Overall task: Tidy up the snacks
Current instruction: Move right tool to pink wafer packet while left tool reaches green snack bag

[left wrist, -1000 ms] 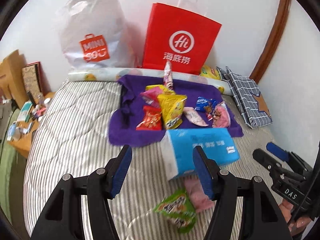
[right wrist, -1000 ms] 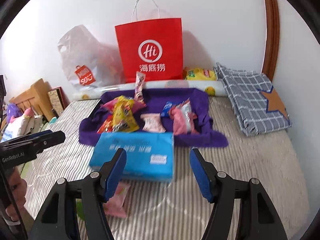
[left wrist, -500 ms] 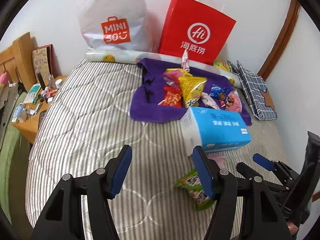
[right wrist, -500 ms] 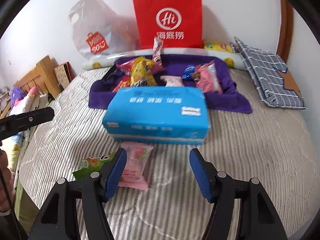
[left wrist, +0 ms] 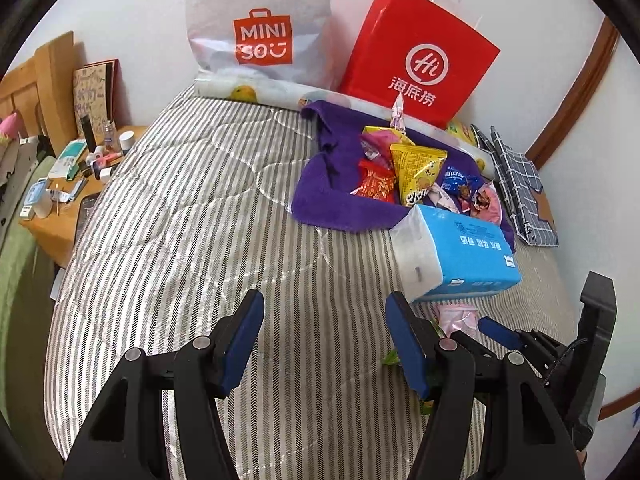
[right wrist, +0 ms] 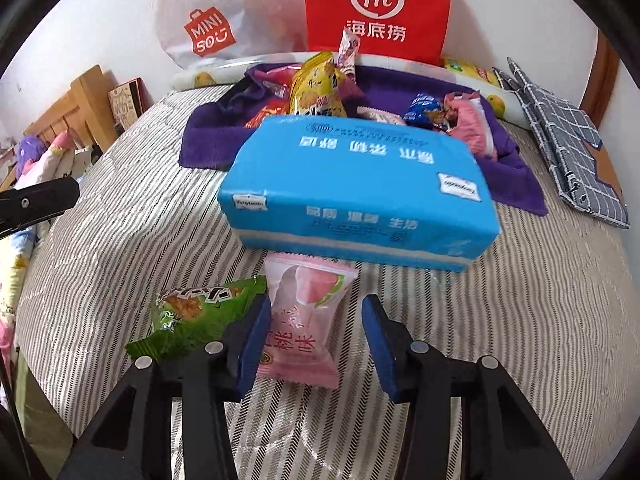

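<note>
Pink packet (right wrist: 305, 322) lies flat on the striped bed (right wrist: 520, 320), between the jaws of the right gripper (right wrist: 316, 340). Those jaws have just been closing and stand partly apart; the left pad is at the packet's edge, the right pad clear of it, so no clamp yet. Green packet (right wrist: 192, 316) lies just left of it, touching the left jaw's outer side. Left gripper (left wrist: 324, 340): jaws half apart, nothing between them, only bare bed below. Beyond the pink packet, blue tissue pack (right wrist: 356, 188) lies across the bed. Behind it, purple cloth (right wrist: 516, 176) carries a heap of snacks (right wrist: 316, 88). At the wall: red bag (right wrist: 378, 4) and white bag (right wrist: 208, 20).
</note>
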Demonstrator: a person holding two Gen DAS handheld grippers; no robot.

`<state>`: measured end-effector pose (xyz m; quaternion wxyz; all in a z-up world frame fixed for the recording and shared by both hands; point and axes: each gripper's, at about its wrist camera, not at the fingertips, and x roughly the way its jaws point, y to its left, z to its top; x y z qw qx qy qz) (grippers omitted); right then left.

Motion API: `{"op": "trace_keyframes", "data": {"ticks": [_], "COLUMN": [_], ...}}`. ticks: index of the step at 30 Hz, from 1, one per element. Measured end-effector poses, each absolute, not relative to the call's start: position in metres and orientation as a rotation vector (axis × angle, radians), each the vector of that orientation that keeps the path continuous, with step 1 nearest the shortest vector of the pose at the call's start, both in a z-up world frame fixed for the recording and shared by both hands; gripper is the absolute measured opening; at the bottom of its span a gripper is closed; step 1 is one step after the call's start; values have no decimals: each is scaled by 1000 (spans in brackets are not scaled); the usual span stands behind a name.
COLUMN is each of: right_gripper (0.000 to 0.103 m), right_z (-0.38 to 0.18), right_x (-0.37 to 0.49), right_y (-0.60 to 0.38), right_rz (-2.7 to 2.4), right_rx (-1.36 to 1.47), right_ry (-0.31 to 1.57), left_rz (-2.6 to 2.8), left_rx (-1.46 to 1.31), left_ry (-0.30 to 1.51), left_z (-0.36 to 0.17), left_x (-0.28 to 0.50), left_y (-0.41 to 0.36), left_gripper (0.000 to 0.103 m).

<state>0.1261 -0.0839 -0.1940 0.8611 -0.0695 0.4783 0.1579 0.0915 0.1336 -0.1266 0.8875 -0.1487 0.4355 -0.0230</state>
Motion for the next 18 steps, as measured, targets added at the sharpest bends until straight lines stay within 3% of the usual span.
{"op": "trace_keyframes", "data": {"ticks": [14, 18], "right_gripper": [46, 36], "right_z": [-207, -204], "right_x": [132, 126], "right_y": [-84, -84], "right_rz": [373, 380], "right_rx": [-128, -141], "right_ry": [1015, 992], "left_rz": [-64, -64], "left_rx": [-283, -262], "left_ry": [932, 941], "left_z": [-133, -133], "left_x": [98, 99], "left_y": [120, 111], "left_gripper": [63, 63]}}
